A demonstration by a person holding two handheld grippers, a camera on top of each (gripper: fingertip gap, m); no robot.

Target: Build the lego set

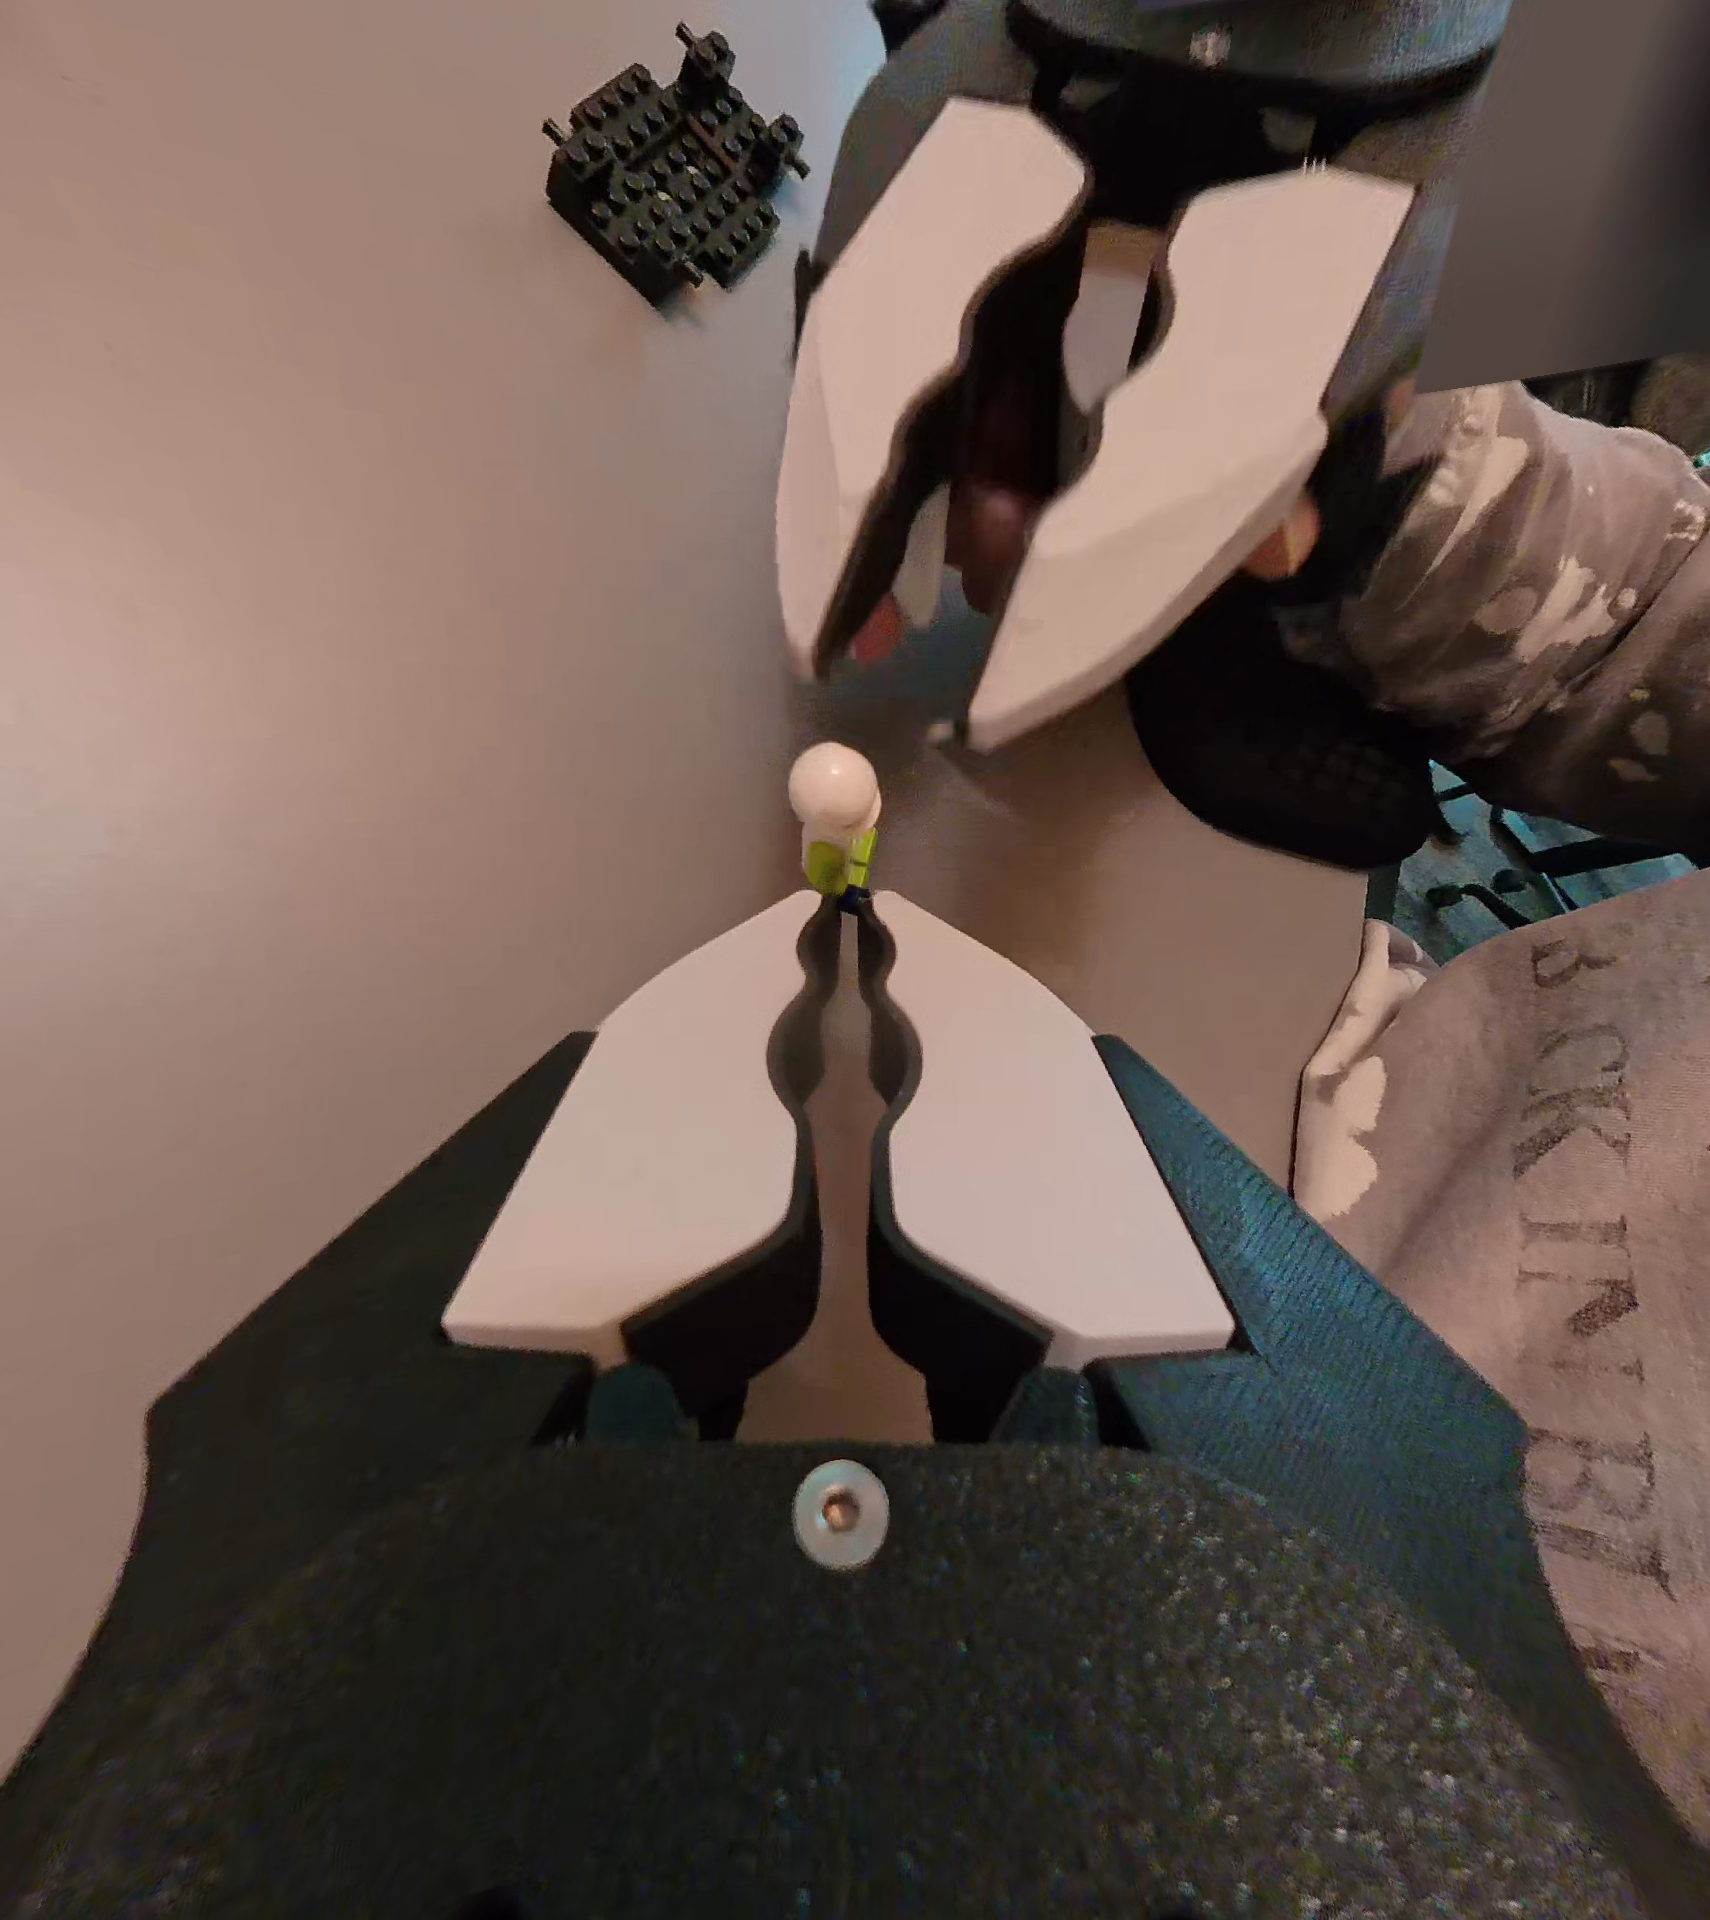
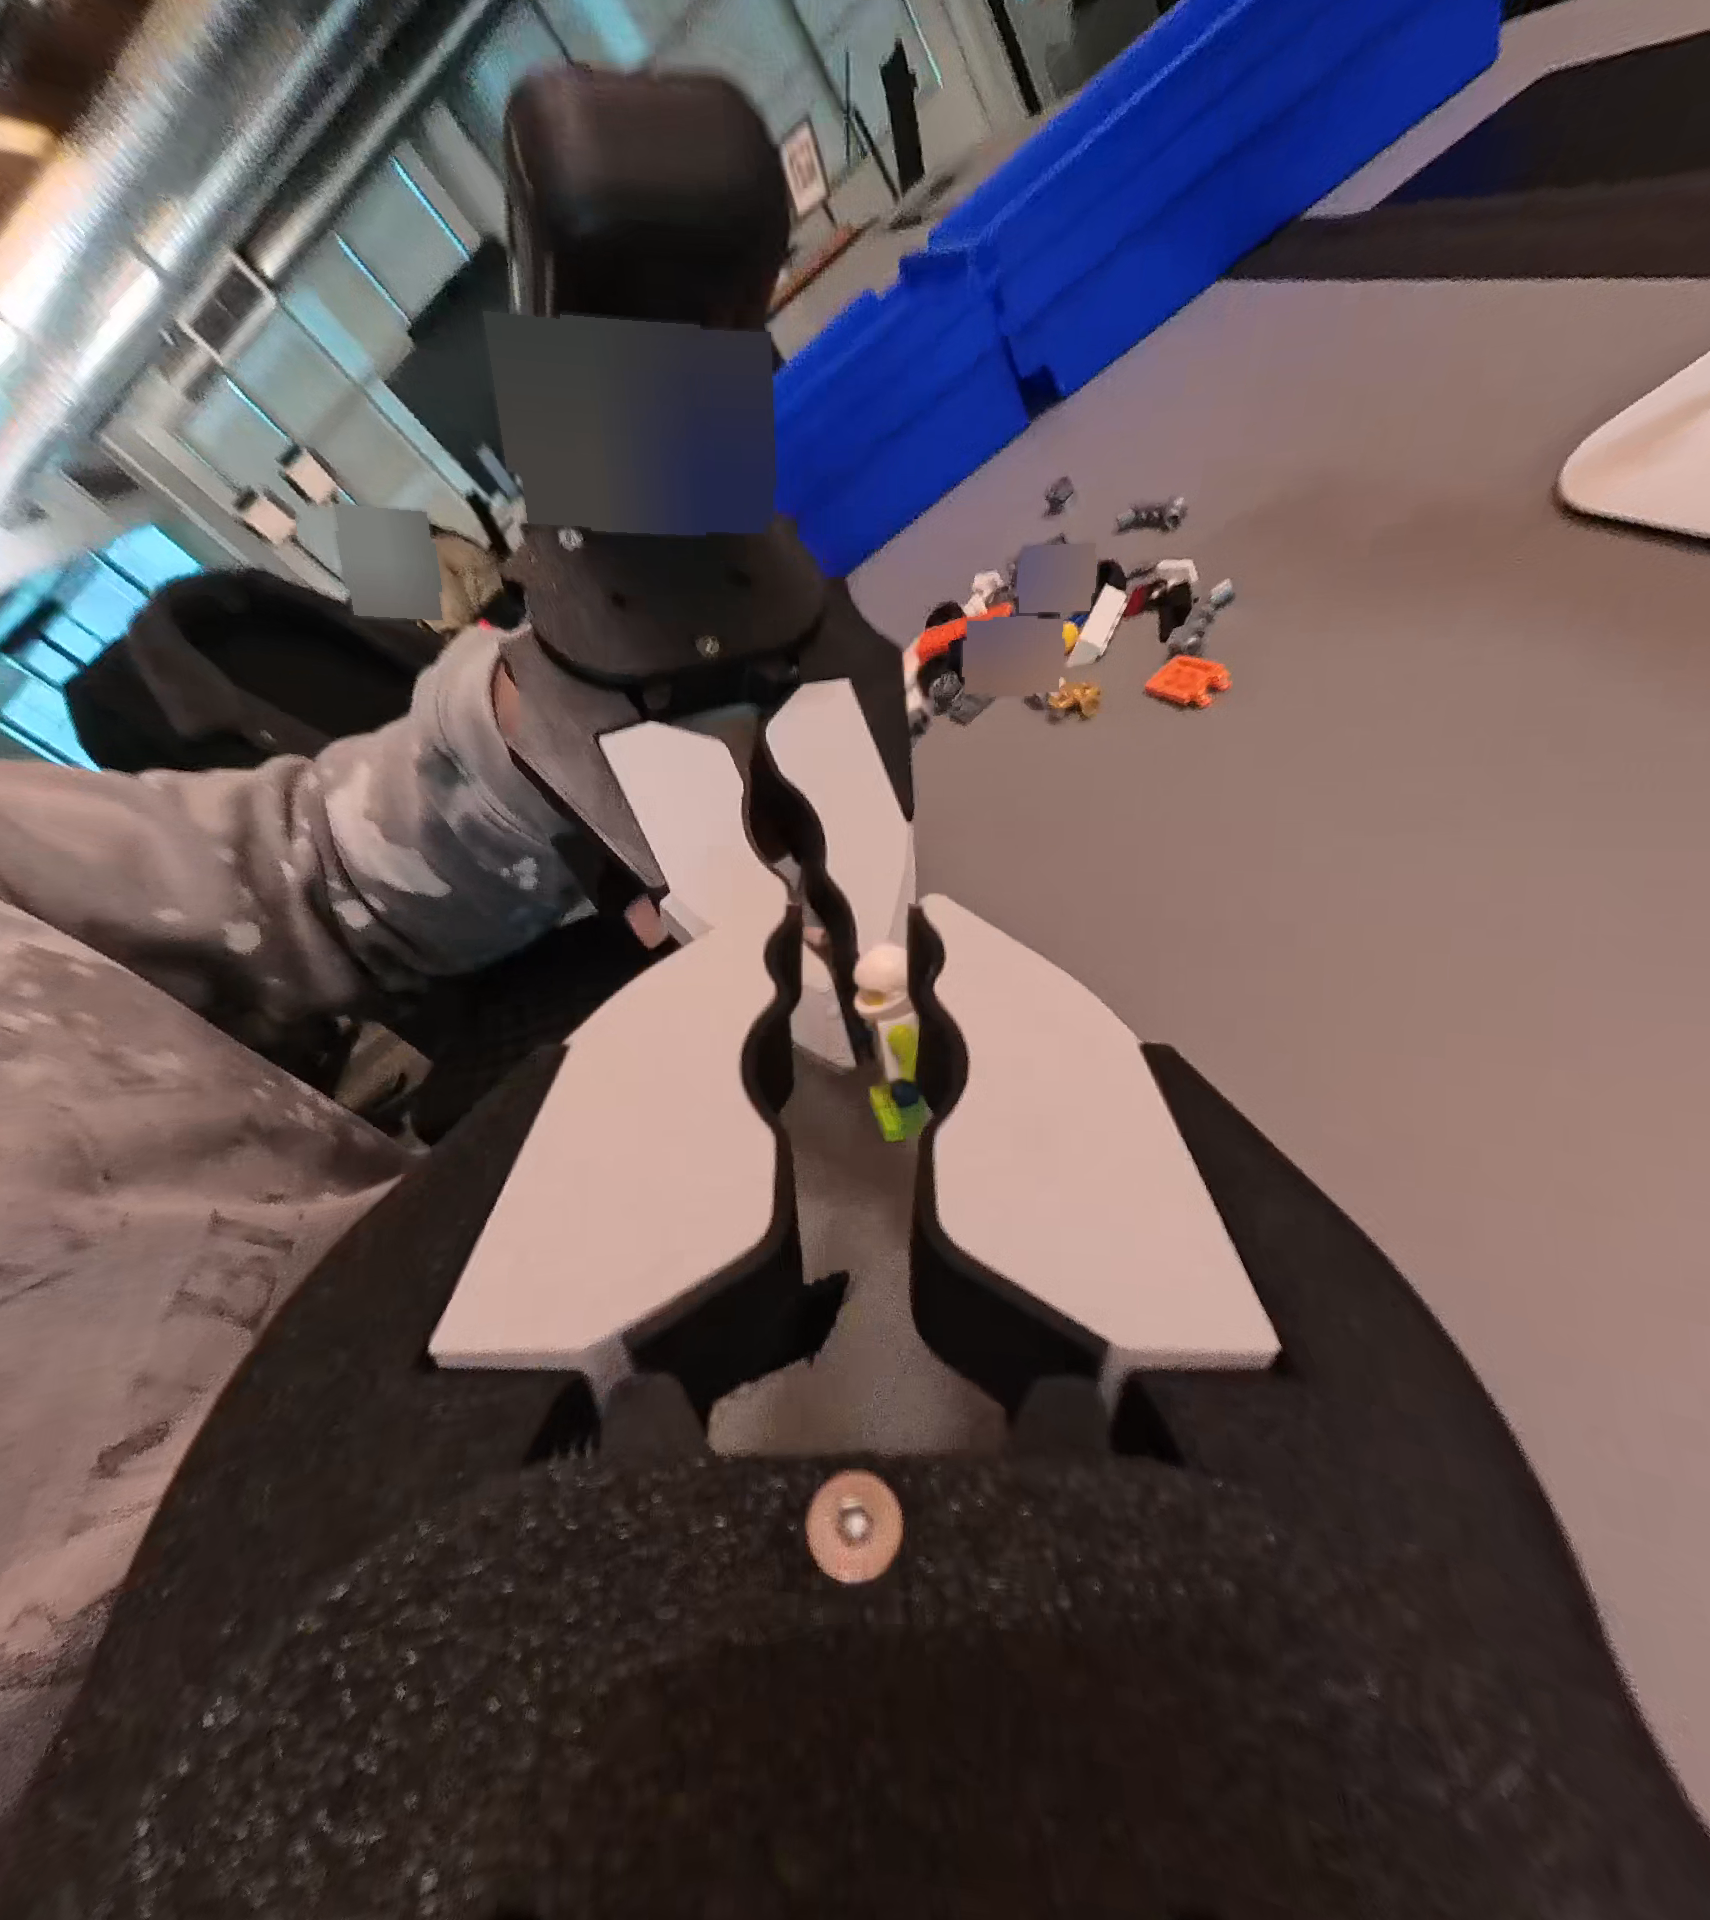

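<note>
Minifigure, white head and lime-green torso, long axis running straight out from the left gripper fingertips: legs nearest, head farthest.

- Left gripper: nearest item in the left wrist view. Fingers drawn close, tips pinching the figure at its legs; only a narrow slit remains between them. Figure projects beyond the tips, head free and unobstructed.
- Right gripper: just beyond the figure's head in the left wrist view, pointing back toward it, tips parted and apparently empty, though motion blur makes the inner gap hard to read. Close to the head, not touching.
- Same figure in the right wrist view: seen through the parted fingers of the right gripper, upright, close to the right-hand finger, head at the far end toward the left gripper. Whether it sits between the fingers or beyond them cannot be told. A small lime-green piece sits at its feet.
- Judgement: the left gripper holds; the right gripper is the free one and nearer the head end, so any added part likely goes on along the figure's axis.
- Black studded chassis: far left on the grey table, well apart.
- Loose brick pile: far right on the table, well apart.
- Blue bins: farthest.
</note>
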